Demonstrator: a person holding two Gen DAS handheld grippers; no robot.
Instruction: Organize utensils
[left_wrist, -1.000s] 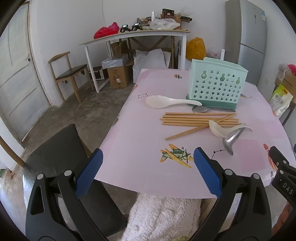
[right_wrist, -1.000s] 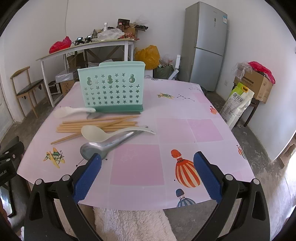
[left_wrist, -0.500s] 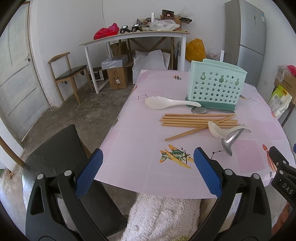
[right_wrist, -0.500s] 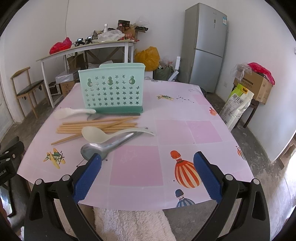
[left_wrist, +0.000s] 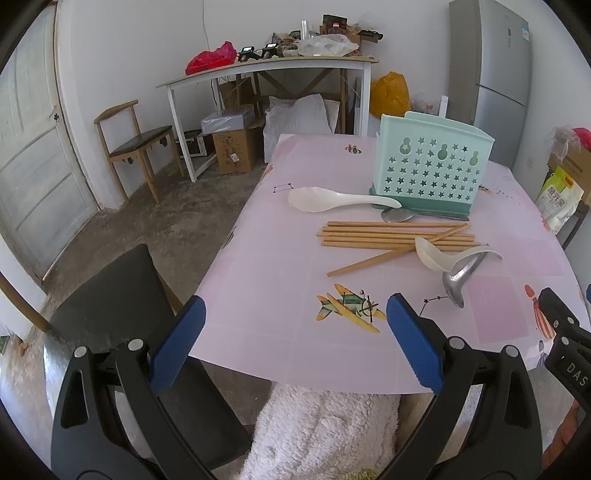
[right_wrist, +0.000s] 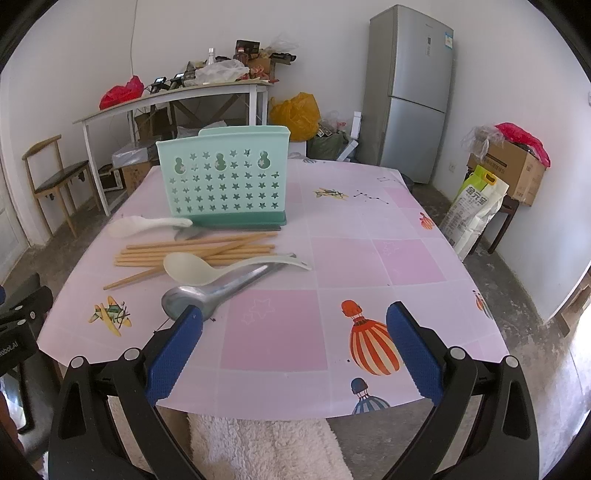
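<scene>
A mint-green utensil holder (right_wrist: 223, 177) (left_wrist: 430, 164) with star cut-outs stands upright mid-table. In front of it lie several wooden chopsticks (right_wrist: 195, 251) (left_wrist: 395, 238), a white rice paddle (right_wrist: 147, 225) (left_wrist: 336, 199), a cream ladle (right_wrist: 225, 267) (left_wrist: 448, 256) and a metal ladle (right_wrist: 218, 291) (left_wrist: 460, 277). A small metal spoon (left_wrist: 397, 215) peeks out by the holder's base. My left gripper (left_wrist: 295, 345) hangs open over the table's near-left edge, holding nothing. My right gripper (right_wrist: 293, 345) is open and empty above the near edge, its left finger just short of the metal ladle's bowl.
The pink patterned tablecloth (right_wrist: 369, 258) covers the table. A black chair (left_wrist: 122, 302) stands at the near left and a fluffy white garment (right_wrist: 266, 446) lies below the edge. Further back are a cluttered white table (right_wrist: 177, 96), a wooden chair (left_wrist: 133, 144), a fridge (right_wrist: 413, 92) and boxes.
Both grippers have eased slightly forward and upward, so the table looks a little closer. No utensil has moved and both stay open.
</scene>
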